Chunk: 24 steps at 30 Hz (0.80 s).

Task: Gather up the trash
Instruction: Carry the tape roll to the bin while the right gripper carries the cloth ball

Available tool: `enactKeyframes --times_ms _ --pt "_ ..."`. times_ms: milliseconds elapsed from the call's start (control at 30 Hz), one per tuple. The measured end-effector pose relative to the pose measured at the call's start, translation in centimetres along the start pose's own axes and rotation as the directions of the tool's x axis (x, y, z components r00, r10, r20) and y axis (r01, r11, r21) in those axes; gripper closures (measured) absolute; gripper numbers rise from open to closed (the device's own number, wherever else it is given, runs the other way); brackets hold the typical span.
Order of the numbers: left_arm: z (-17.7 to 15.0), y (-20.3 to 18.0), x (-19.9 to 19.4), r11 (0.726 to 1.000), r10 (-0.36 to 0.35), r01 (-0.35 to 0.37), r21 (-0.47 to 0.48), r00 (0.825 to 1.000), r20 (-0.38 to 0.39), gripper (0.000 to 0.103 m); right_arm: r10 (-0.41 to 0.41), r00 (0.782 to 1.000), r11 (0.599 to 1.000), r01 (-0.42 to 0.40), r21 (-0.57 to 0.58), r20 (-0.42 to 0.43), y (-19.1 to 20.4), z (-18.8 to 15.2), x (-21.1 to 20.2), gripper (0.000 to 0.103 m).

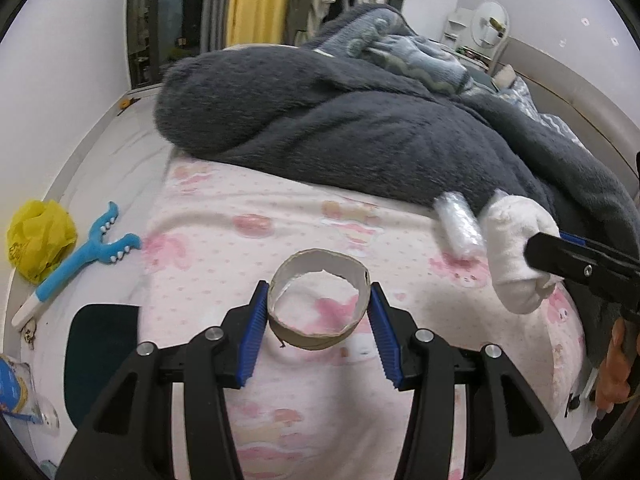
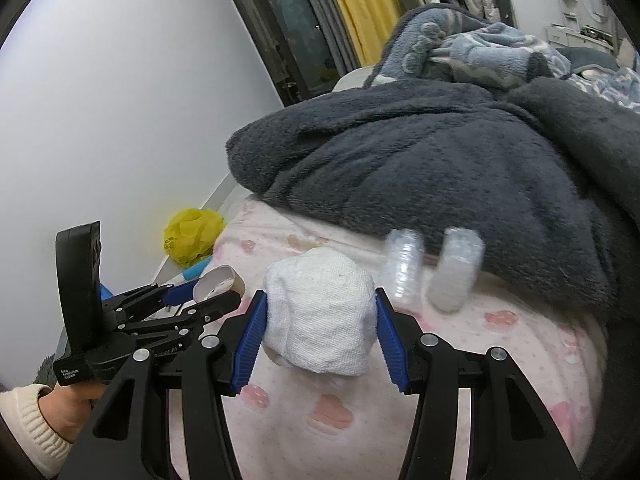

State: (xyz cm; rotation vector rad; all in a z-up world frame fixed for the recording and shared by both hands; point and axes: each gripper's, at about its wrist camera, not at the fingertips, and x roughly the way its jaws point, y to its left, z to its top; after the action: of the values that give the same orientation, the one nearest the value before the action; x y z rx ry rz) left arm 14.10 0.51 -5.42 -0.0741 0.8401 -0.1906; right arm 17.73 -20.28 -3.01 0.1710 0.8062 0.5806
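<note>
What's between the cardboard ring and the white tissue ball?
Only bare pink bedsheet separates the cardboard ring from the white tissue ball, shown in the left wrist view.

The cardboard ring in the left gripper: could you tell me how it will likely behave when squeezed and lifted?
The cardboard ring looks thin-walled and hollow, so it probably weighs little and may buckle oval under firm squeezing. The left gripper touches its curved sides, so it might slip or rotate.

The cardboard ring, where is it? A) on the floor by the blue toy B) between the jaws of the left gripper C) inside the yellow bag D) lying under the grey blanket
B: the cardboard ring sits between the blue pads of the left gripper, above the pink bedsheet, away from the grey blanket and the yellow bag.
</note>
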Motion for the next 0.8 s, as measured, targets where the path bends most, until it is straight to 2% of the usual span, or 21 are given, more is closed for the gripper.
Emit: enactKeyframes --times_ms 467,800 --pt "-0.9 7.7 -1.5 0.988 0.104 -0.106 -0.11 0.994 -0.024 0.051 0.054 0.998 0.997 -0.055 -0.05 -0.012 5.2 2.0 2.3 0.049" --pt "-2.1 11.9 -1.7 0.98 0.13 -0.139 -0.144 0.989 -0.071 0.051 0.074 0.997 0.994 -0.076 -0.081 -0.03 8.5 2.9 3.8 0.049"
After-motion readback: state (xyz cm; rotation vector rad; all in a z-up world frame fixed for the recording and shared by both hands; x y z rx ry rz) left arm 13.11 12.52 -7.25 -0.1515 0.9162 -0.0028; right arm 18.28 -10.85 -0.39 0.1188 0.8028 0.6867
